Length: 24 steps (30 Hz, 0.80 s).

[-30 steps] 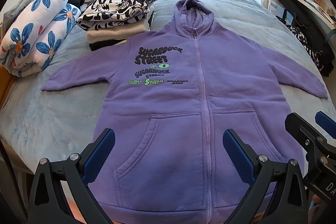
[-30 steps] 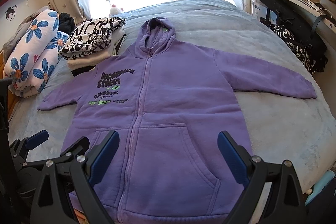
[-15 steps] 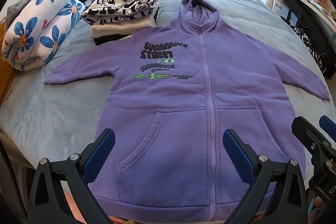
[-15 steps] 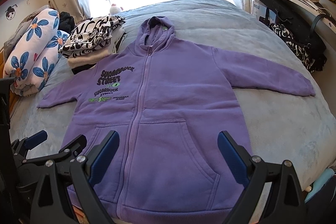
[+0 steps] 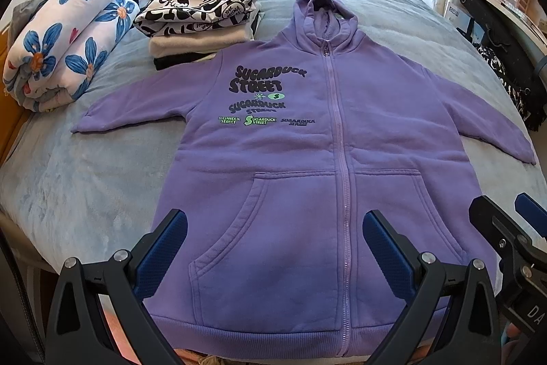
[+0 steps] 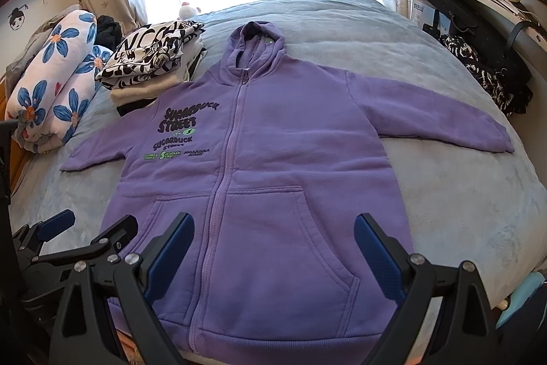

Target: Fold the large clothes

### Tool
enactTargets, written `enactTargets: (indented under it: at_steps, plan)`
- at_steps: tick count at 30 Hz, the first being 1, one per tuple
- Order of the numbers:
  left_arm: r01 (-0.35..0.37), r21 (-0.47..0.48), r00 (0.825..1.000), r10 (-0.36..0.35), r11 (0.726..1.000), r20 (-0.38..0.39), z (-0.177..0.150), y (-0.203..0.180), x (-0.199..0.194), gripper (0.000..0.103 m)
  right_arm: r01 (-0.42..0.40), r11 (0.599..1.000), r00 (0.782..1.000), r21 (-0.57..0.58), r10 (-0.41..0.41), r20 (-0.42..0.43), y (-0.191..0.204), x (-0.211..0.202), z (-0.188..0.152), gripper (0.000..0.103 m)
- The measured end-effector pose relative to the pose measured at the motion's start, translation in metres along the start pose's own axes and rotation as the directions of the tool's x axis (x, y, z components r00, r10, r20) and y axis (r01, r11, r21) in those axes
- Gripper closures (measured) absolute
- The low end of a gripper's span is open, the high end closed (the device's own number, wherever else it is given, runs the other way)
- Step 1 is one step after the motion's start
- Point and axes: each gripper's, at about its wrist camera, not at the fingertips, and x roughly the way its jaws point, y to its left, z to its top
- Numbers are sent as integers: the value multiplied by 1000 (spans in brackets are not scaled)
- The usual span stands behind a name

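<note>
Left wrist view showed the left gripper (image 5: 271, 245) with its jaws spread wide apart, holding nothing and touching nothing. Between and beyond the two blue pads lay the purple hoodie (image 5: 307, 166), flat on the grey bedcover (image 5: 78, 180), front side up, zipped shut, both sleeves stretched out to the sides and the hood pointing away from the jaws. Its ribbed hem sat nearest the jaws, just below the fingertips in the picture, with the left pocket opening framed between the pads. Whether the pads hovered above the cloth or brushed it could not be told.

Right wrist view showed the right gripper (image 6: 273, 245) likewise wide open and empty, over the hem end of the same hoodie (image 6: 290, 159), the right pocket lying between its pads. The left gripper (image 6: 89, 228) appeared just beside it, on its left.

Far beyond the jaws, to the left of the hood, stood a pile of folded clothes (image 5: 201, 19), and further left a rolled flowered blanket (image 5: 65, 43).
</note>
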Motion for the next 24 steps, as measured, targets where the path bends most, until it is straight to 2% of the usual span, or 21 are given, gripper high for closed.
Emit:
enactTargets:
  at_steps: [24]
  plan:
    - [4, -1, 1000, -4, 1000, -8, -5, 1, -1, 1, -16, 1000, 999, -5, 16, -27, 5, 4, -5, 8]
